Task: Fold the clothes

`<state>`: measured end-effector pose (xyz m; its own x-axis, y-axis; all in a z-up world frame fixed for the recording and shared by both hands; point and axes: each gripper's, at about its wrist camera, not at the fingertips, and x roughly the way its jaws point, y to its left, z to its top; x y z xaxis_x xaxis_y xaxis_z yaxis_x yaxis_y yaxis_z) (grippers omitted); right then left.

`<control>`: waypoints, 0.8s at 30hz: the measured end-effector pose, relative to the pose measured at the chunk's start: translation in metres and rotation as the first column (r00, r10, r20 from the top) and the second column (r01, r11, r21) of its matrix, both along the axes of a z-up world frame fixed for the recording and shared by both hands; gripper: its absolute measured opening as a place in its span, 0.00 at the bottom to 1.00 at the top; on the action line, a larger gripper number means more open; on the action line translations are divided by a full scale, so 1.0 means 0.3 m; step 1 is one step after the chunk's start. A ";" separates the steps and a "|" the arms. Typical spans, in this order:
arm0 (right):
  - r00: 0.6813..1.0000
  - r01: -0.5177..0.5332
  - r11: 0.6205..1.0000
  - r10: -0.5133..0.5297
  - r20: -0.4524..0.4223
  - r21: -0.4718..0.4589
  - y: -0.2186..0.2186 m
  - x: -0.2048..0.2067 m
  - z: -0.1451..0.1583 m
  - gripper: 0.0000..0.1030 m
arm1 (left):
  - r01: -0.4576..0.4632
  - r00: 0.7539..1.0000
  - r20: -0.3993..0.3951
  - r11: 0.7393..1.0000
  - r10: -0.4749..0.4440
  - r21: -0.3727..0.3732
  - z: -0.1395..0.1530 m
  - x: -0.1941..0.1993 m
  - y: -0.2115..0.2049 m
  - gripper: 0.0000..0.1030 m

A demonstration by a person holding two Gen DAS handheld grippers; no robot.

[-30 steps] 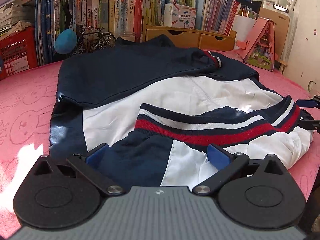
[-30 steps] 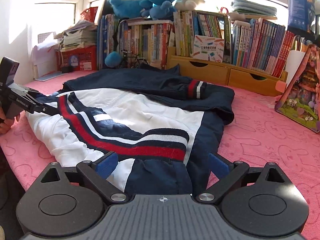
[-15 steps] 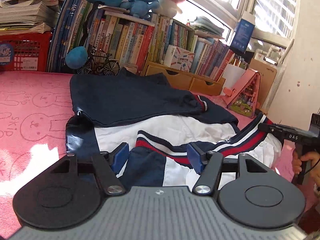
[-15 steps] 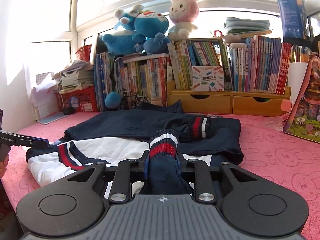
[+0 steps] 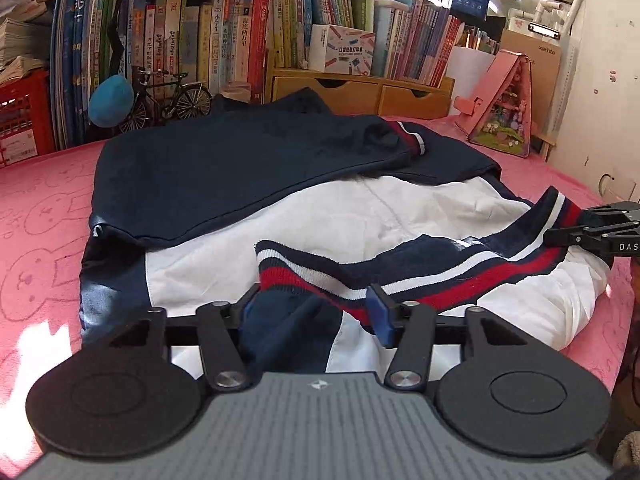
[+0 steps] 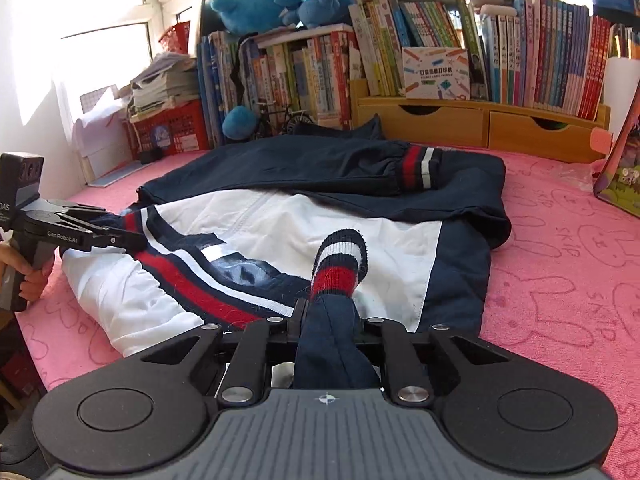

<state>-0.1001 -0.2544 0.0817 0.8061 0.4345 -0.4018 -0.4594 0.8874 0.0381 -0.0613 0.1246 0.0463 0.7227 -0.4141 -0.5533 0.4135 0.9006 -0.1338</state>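
Observation:
A navy and white jacket point(image 5: 360, 216) lies spread on the pink bunny-print cover point(image 5: 44, 240), one navy sleeve with a striped cuff point(image 6: 416, 168) folded across its top. My left gripper point(image 5: 314, 314) is shut on a bunch of navy cloth just under the red, white and navy hem point(image 5: 460, 280); in the right wrist view the left gripper point(image 6: 132, 240) pinches the hem's left end. My right gripper point(image 6: 328, 316) is shut on the hem's other end, which stands up as a striped nub point(image 6: 340, 268). In the left wrist view the right gripper point(image 5: 560, 236) is at the far right.
Behind the jacket stand a row of books point(image 6: 520, 60), a wooden drawer unit point(image 6: 480, 124), a model bicycle point(image 5: 172, 96) and a blue plush ball point(image 5: 110, 100). A pink toy house point(image 5: 508, 108) stands at the right, a red crate point(image 6: 172, 128) at the left. A hand point(image 6: 28, 276) holds the left gripper's handle.
Both grippers stood open over the hem a second ago. The right one shut on the hem and lifted it; the left one's fingers closed in on bunched cloth.

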 end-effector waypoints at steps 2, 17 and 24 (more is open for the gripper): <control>1.000 -0.005 1.000 0.005 0.031 -0.001 0.005 -0.011 0.032 0.16 | -0.028 0.998 0.055 0.998 0.031 -0.047 0.053 -0.038 0.029 0.19; 0.967 0.208 0.973 -0.189 0.173 -0.100 0.134 0.772 0.178 0.52 | -0.384 0.899 0.281 0.913 0.336 0.137 0.268 0.639 -0.042 0.55; 0.968 0.230 0.947 -0.247 -0.053 -0.223 0.031 0.862 -0.095 1.00 | -0.438 0.897 0.140 0.887 0.419 0.147 0.126 0.590 0.132 0.88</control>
<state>0.1584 -0.2451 0.0532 0.8375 0.1303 -0.5306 -0.2364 0.9620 -0.1369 0.1156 0.1642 0.0842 0.8640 0.0428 -0.5017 -0.0148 0.9981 0.0596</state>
